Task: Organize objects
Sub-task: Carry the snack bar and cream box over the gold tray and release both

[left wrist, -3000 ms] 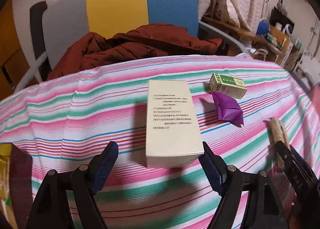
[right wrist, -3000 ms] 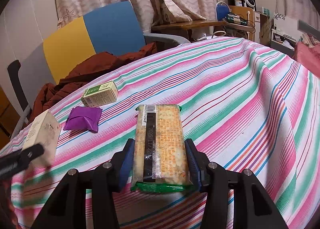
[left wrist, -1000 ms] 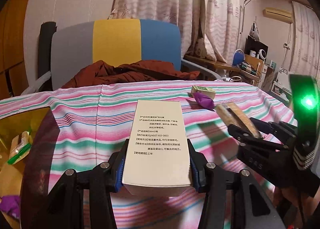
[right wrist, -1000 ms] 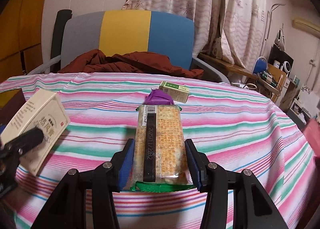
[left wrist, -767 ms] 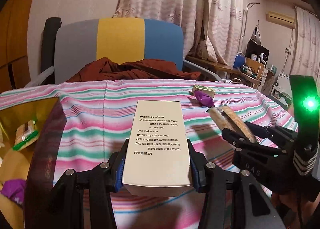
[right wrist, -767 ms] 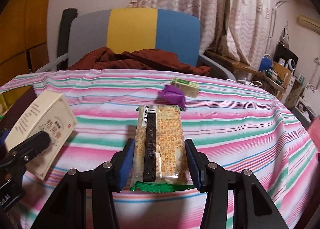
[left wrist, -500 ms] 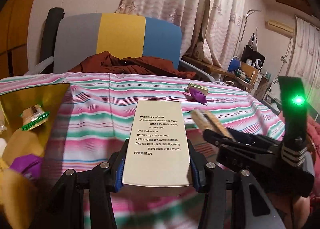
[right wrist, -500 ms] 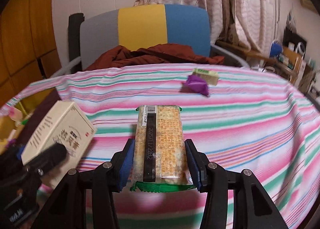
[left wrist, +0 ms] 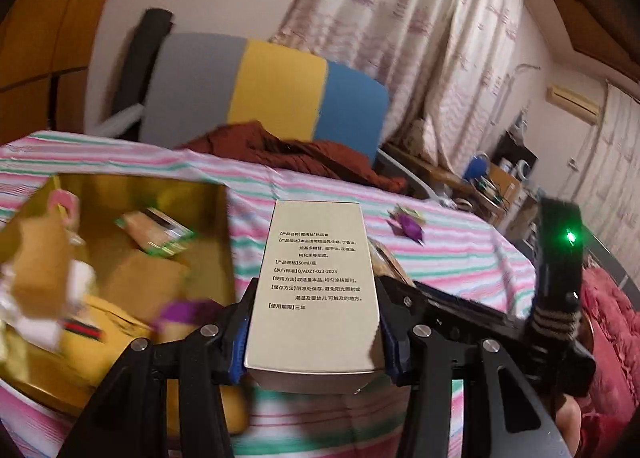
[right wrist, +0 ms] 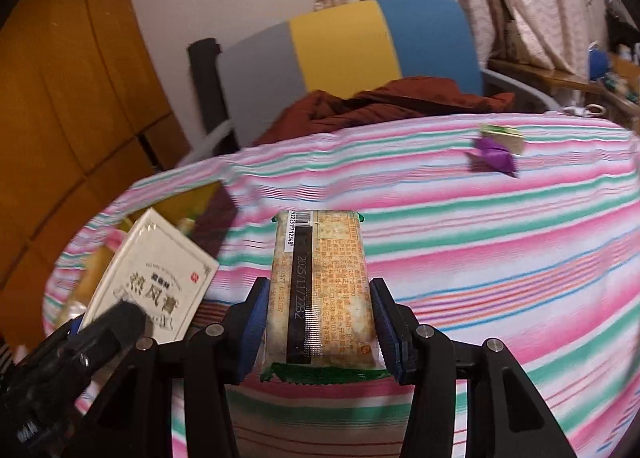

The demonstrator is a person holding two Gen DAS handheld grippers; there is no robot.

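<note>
cream box [left wrist: 316,282] in left hand-held gripper [left wrist: 314,332], cracker pack [right wrist: 322,286] in right hand-held gripper [right wrist: 320,332]

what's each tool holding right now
Left tool: shut on the cream box.
Right tool: shut on the cracker packet.

A tablecloth [right wrist: 500,242] striped in pink, green, white and blue is seen across both views. A cream box [left wrist: 316,282] printed with black text is framed by black grippers with blue pads [left wrist: 236,342]. An orange and beige cracker packet [right wrist: 324,290], edged in green with a black band, is shown in the right view. A gold-lined box [left wrist: 208,218] is seen at the left. A purple pouch [right wrist: 494,154] and a green carton [right wrist: 506,136] are seen far right. The chair back [left wrist: 280,90] is banded grey, yellow and blue, with a rust-brown jacket [left wrist: 304,154] below it.
</note>
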